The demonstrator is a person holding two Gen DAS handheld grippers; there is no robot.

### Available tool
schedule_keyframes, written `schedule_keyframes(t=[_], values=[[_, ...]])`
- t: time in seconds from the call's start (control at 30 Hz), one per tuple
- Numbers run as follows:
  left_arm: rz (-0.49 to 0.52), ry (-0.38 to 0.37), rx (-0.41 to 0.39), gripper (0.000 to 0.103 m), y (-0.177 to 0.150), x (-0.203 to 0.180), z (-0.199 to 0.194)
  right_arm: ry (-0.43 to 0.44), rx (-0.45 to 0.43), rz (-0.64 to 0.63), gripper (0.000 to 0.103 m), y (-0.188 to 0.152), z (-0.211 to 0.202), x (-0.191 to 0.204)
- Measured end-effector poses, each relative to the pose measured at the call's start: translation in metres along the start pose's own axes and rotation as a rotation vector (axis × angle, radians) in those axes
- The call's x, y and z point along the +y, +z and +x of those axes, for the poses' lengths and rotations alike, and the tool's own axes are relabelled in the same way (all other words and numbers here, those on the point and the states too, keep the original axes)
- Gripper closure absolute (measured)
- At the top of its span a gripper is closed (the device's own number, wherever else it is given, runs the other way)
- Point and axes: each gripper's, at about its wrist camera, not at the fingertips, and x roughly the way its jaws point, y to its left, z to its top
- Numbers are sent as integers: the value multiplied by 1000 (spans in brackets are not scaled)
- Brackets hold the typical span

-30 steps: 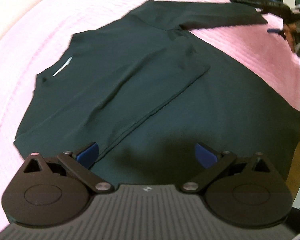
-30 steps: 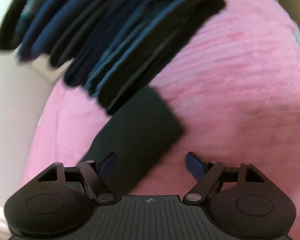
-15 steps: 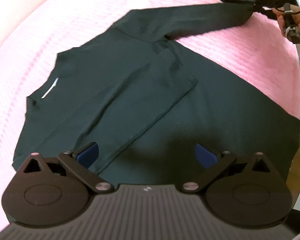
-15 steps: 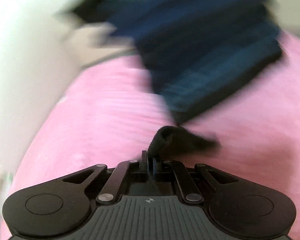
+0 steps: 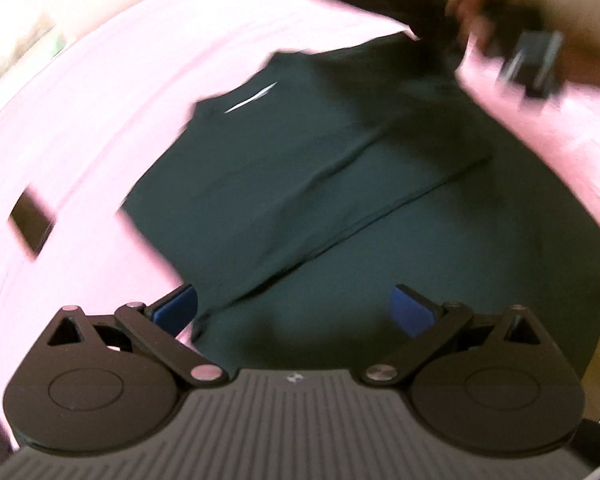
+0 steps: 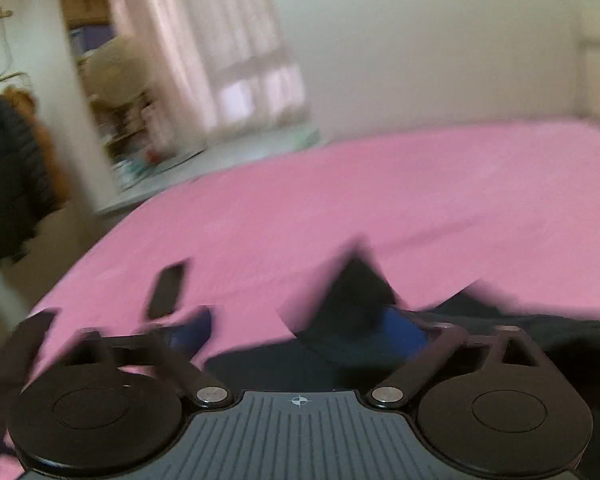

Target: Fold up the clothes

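A dark long-sleeved shirt [image 5: 340, 184] lies spread on the pink bedspread [image 5: 100, 100], one sleeve folded across its body. My left gripper [image 5: 294, 308] hovers open over the shirt's lower part, nothing between its blue pads. In the left wrist view a blurred hand [image 5: 540, 8] holds my right gripper [image 5: 528, 64] above the shirt's far shoulder, beside the other sleeve [image 5: 380, 0]. In the right wrist view my right gripper [image 6: 298, 332] has its jaws opening; the dark sleeve end [image 6: 352, 292] lies loose between the pads, close to the right one.
A small dark flat object like a phone [image 5: 30, 220] lies on the bedspread left of the shirt, also in the right wrist view [image 6: 166, 292]. Beyond the bed are a white wall, a curtained window [image 6: 228, 60] and a doorway with clutter [image 6: 112, 92].
The right gripper closed on the far sleeve's cuff, swung it in over the shirt, and now its jaws stand apart. The left gripper stayed open and shifted over the shirt's lower part.
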Motion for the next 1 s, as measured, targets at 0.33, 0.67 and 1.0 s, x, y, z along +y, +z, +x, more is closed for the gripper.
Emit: schedule_keyframes(t=[0.33,0.67,1.0], values=[[-187,-18,1,8,-30,101,18,-287,177,68,10,-37,-62,-66],[293,19,-134,59,86,57,117,-502,221,88,10,-44,-125,-177],[880,196,-85,85,110,9,202,-476,249,71,10,-57,-121,-214]])
